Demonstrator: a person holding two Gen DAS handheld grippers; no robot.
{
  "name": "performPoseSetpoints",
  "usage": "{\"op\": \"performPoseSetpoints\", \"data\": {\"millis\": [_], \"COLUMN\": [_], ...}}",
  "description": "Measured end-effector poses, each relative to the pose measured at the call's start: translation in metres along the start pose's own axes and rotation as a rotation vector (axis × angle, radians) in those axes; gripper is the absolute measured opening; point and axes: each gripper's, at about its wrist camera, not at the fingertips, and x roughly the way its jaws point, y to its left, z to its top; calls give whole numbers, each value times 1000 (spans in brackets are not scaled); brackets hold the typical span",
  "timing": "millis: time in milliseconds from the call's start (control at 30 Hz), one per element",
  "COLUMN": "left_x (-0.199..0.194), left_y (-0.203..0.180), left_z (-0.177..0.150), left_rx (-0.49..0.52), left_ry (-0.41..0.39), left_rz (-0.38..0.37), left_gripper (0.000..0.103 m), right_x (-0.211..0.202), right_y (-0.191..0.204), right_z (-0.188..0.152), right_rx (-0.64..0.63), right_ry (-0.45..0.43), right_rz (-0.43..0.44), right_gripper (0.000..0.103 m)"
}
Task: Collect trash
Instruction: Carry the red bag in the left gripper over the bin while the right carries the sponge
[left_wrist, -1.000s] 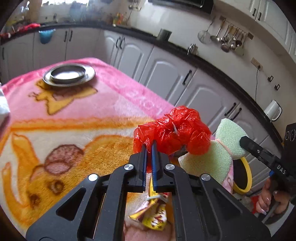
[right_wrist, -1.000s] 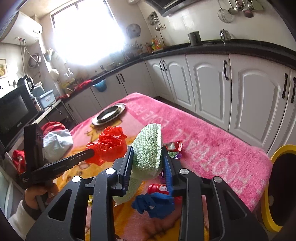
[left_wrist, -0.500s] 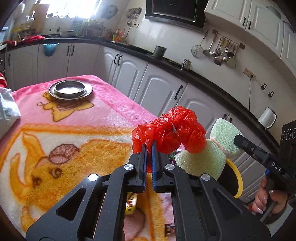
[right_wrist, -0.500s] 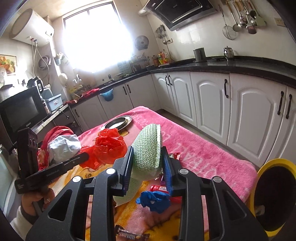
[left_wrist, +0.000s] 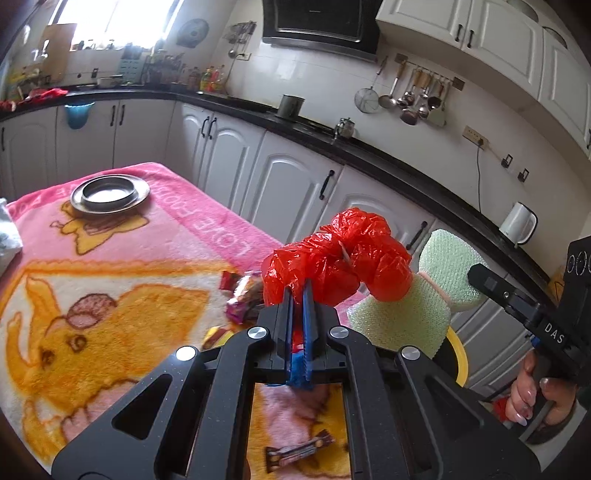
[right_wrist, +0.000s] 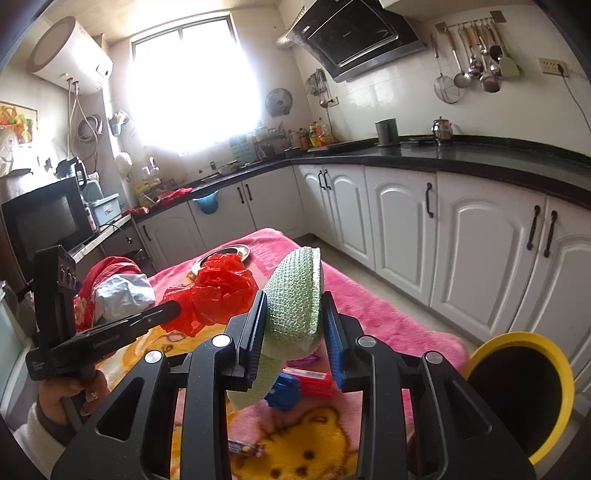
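My left gripper (left_wrist: 298, 291) is shut on a crumpled red plastic bag (left_wrist: 340, 258) and holds it up above the table; the bag also shows in the right wrist view (right_wrist: 221, 291). My right gripper (right_wrist: 293, 314) is shut on a pale green sponge (right_wrist: 295, 299), also lifted; the sponge shows right of the bag in the left wrist view (left_wrist: 417, 299). A yellow-rimmed black bin (right_wrist: 517, 395) stands at the table's right end, below both grippers. Candy wrappers (left_wrist: 243, 295), a chocolate bar (left_wrist: 299, 450) and blue and red scraps (right_wrist: 295, 387) lie on the blanket.
The table wears a pink and orange cartoon blanket (left_wrist: 110, 288). A metal plate with a bowl (left_wrist: 109, 192) sits at its far end. A bundle of cloth (right_wrist: 118, 291) lies on the left. White cabinets (right_wrist: 480, 251) and a black counter ring the room.
Both grippers have risen with their loads, so more of the kitchen and the table shows. The bin has come further into the right wrist view.
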Motion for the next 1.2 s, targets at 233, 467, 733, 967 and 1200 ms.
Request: {"op": "performPoseSetpoints", "data": {"millis": [233,467,733,967,1200], "left_x": [10,26,56,82,104], "left_y": [-31,-60,-105,-144,-174], "left_z": [-1,-2,-11,-23,-39], "left_rx": [33,66,118,182,235], "left_ry": [10,27,65,97,126], "left_rz": [-35,-62,-99,-114,-133], "left_gripper": [1,1,1,1,1], "right_x": [-20,-41,-60,-76,-88], "right_y": [-21,-46,-84,-119,-150], "right_z": [-4,-12,-24,-35,-48], "right_rx": [-1,3,48,79,108], "right_ry": [-8,-26,-35,-45,-47], "right_rz": [-46,-111,-184,-268,-343], "right_gripper": [28,29,29,29,29]}}
